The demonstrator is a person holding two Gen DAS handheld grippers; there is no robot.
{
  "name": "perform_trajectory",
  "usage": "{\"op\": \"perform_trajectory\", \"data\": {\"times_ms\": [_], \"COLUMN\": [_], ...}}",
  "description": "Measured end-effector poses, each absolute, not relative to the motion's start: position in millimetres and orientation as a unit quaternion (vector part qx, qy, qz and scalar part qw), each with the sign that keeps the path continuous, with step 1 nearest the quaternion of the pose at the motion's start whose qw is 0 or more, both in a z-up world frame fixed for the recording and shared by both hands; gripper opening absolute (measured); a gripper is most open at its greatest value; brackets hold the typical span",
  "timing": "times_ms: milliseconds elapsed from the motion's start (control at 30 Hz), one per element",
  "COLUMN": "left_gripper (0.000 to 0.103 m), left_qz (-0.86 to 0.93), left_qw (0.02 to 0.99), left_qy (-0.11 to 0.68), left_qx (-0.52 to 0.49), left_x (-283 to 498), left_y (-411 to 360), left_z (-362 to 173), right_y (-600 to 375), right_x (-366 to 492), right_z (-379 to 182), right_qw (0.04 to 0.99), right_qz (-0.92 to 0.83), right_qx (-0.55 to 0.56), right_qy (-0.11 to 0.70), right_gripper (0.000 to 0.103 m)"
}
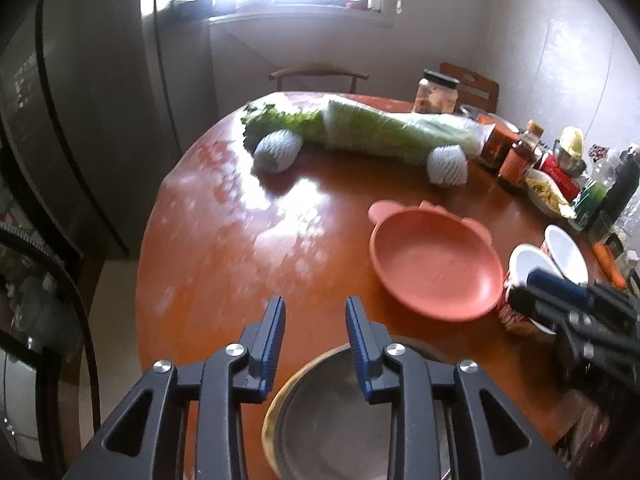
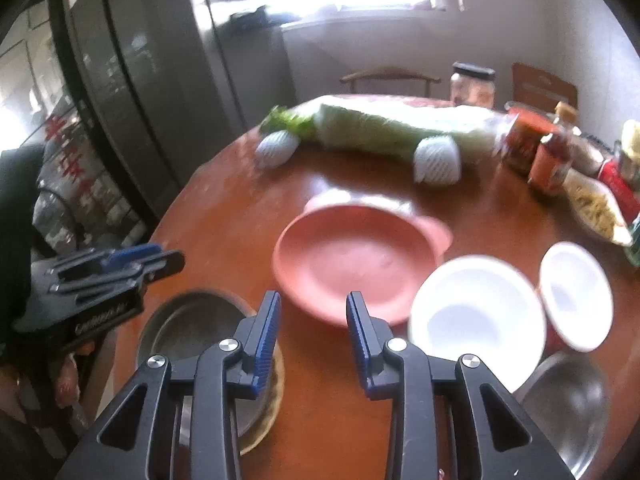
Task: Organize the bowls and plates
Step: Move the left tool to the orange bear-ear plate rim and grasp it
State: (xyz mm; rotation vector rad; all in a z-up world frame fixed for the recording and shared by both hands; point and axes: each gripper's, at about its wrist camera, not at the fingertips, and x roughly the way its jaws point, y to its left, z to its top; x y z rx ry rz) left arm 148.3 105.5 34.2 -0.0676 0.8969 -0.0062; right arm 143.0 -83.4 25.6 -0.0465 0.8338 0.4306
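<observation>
Round wooden tabletop (image 1: pixel 224 216) in a kitchen corner, window behind, tall dark fridge (image 1: pixel 80 128) to one side. Crowded along the far edge: wrapped napa cabbage (image 1: pixel 384 128), two foam-netted fruits (image 1: pixel 278 150), jars and sauce bottles (image 1: pixel 520 156).

Task judged early. Nearest the edge, a steel plate (image 2: pixel 188 324) already resting on a yellowish plate (image 2: pixel 276 376), so one stack begun. Still loose and apart: pink plate with ears (image 2: pixel 352 260) mid-table, two white bowls with red outsides (image 2: pixel 476 316) just beside it, a steel bowl (image 2: pixel 564 396) near the front corner. No sorting of bowls visible yet.

Left gripper (image 1: pixel 316 320) above the steel plate, fingers parted, nothing between them. Right gripper (image 2: pixel 313 314) over the gap between stack and pink plate, fingers likewise parted and empty.

Right wrist view alone: steel bowl, full insides of both white bowls, left gripper from the side. Left wrist view alone: red printed outside of the bowls, carrot (image 1: pixel 608 262) at the far right, right gripper partly covering the nearer bowl.
</observation>
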Motion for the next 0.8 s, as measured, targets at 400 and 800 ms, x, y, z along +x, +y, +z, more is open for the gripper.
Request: {"op": "perform_trajectory", "data": {"times_ms": [400,800], "left_gripper": [0.04,0.04], "left_qz": [-0.045,-0.075], "left_qw": [0.889,0.86], "left_qy": [0.456,0.505], "left_qx": [-0.018,-0.017], "left_x": [200,236], "left_y": [82,65], "left_z": [30,-5], "right_y": [-104,-111], "right_x": [224,271], "right_z": [24,-19], "right_qw": [0.891,0.861], "right_qz": [0.129,0.093], "right_qx": [-0.033,-0.055], "right_qy": [0.434,0.497], "right_gripper": [0.051,0.056]}}
